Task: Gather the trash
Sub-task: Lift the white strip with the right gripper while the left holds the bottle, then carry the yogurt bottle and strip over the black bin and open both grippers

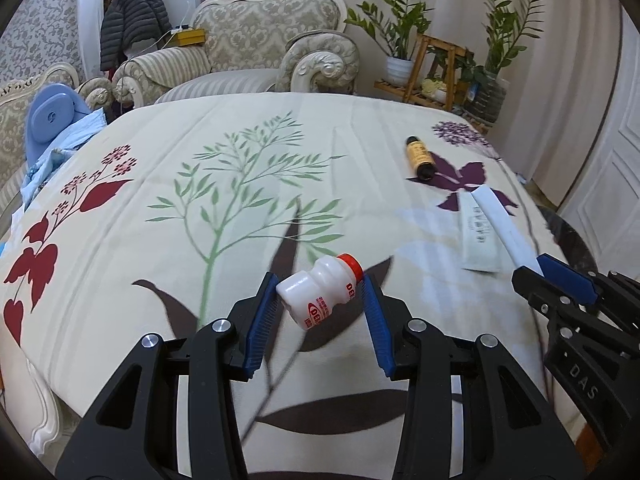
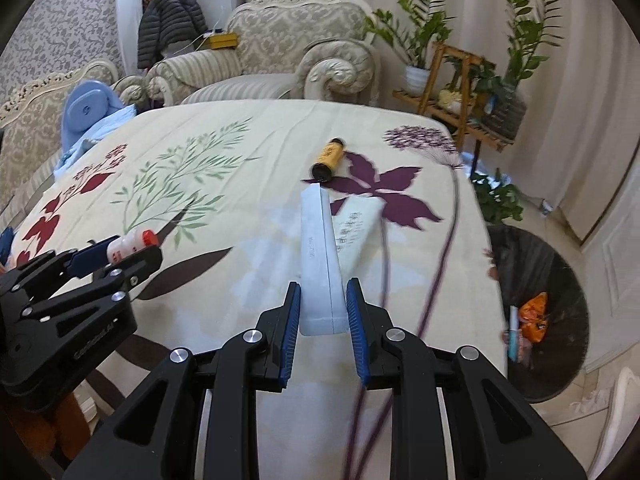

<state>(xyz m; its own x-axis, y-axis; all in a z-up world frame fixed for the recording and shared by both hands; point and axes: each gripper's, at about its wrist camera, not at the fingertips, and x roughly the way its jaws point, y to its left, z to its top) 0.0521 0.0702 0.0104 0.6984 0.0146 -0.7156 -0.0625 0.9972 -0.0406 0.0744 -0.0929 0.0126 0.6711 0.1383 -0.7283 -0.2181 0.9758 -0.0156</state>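
while both hands are loaded and nothing more has reached the bin, the round stands partway:
left load: the left gripper [image 1: 320,294] is clamped on a small white drink bottle with a red cap [image 1: 320,292], pads on its base and its cap, bottle tilted and lifted off the cloth
right load: the right gripper [image 2: 323,307] is closed on the near end of a long white carton [image 2: 320,256]; the far end juts out over the table toward the amber bottle
done: the black mesh bin [image 2: 560,280] on the floor off the table's right edge already holds an orange wrapper [image 2: 532,316] and a slim tube; judged a first batch
left to do: both held pieces still need dropping; the amber bottle with a black cap [image 1: 419,158] lies on its side on the purple leaf; a flat printed packet [image 1: 480,240] lies just beside the carton; so roughly half seems left
edges: the floral tablecloth [image 1: 200,240] hangs over the near and right rims; the bin sits just below the right rim, its mouth open upward
open room: the cloth's middle and left are bare; the two grippers sit near each other, so the left one will likely need to pass behind or after the right
crowding: an armchair [image 1: 260,40] and a plant stand [image 2: 460,92] sit beyond the far rim, well apart from the bin's path
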